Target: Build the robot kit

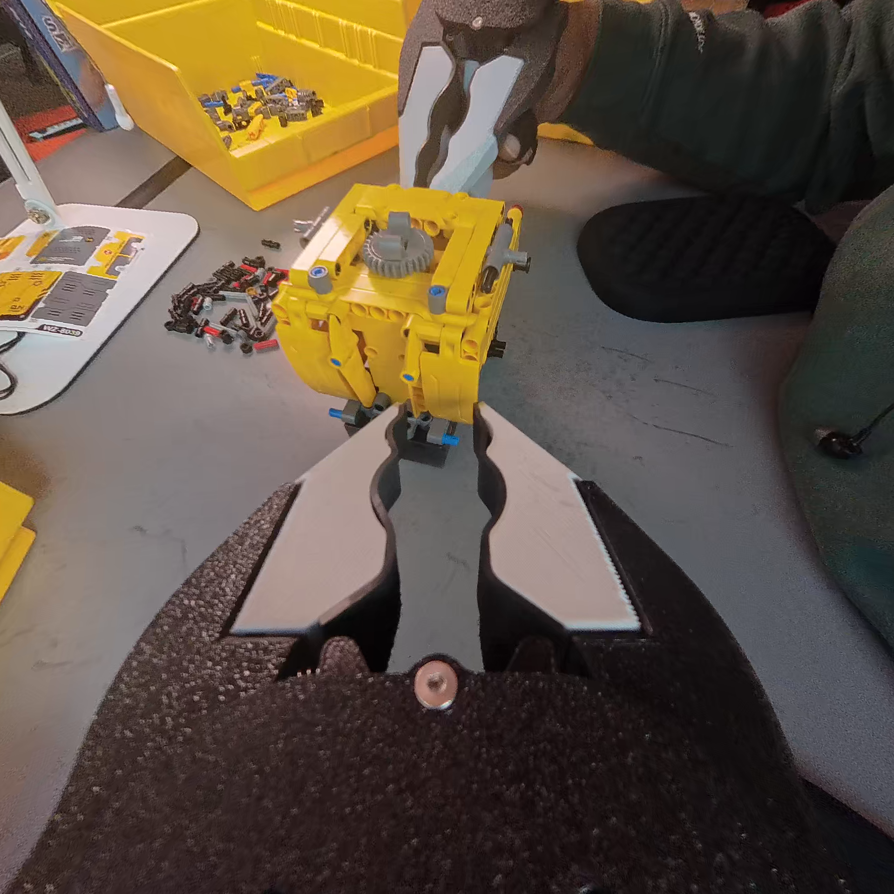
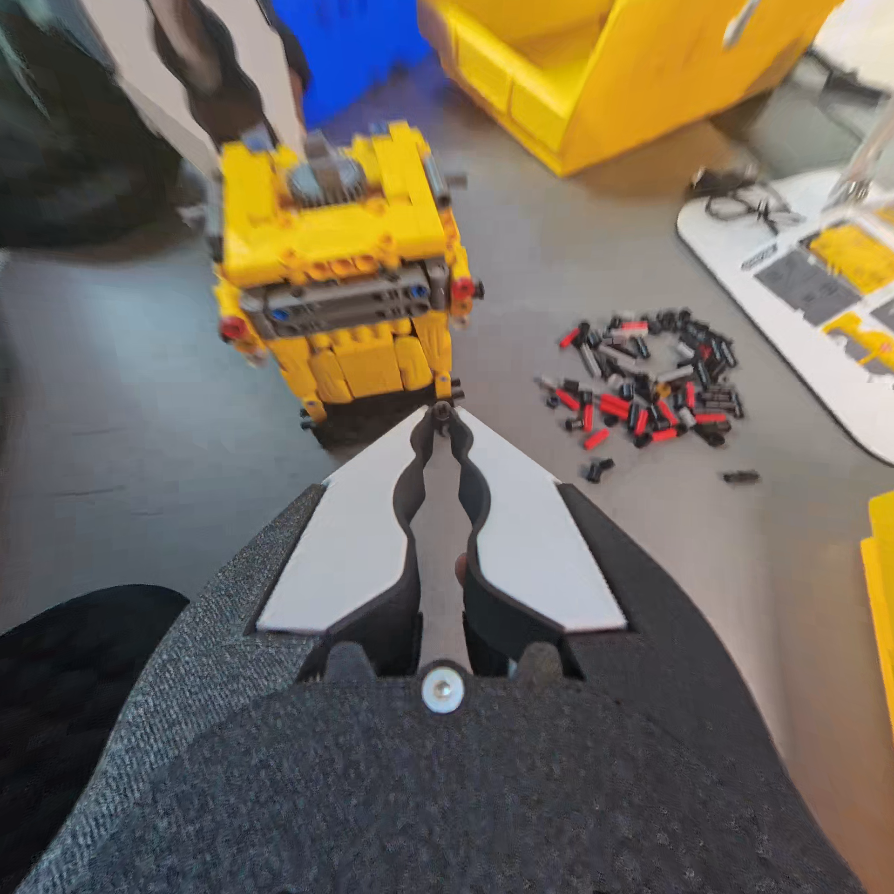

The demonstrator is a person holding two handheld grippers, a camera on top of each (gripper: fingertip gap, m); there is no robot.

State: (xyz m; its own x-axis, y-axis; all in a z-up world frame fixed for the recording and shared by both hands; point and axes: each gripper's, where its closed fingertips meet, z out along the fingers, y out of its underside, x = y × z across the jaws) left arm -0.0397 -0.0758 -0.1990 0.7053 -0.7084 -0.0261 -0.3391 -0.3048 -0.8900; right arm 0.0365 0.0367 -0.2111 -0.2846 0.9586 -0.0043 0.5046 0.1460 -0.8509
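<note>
A yellow brick-built model (image 1: 387, 300) with a grey gear (image 1: 397, 251) on top stands on the grey table. My left gripper (image 1: 439, 409) is shut on the model's lower yellow panel, one fingertip on each side. In the blurred right wrist view the model (image 2: 338, 242) stands ahead, with the left gripper (image 2: 256, 140) at its far side. My right gripper (image 2: 441, 411) is shut on a small black pin (image 2: 441, 415), held at the model's lower right corner. In the left wrist view the right gripper (image 1: 435, 179) comes down behind the model.
A pile of small black, red and grey pins (image 1: 222, 309) (image 2: 653, 382) lies beside the model. A yellow bin (image 1: 290, 145) (image 2: 604, 96) holding small parts stands behind. A printed sheet on a white base (image 1: 72, 271) (image 2: 822, 275) lies nearby. A person's dark sleeve (image 1: 725, 96) crosses at right. Some 15 centimetres of space lies between my two pairs of fingers.
</note>
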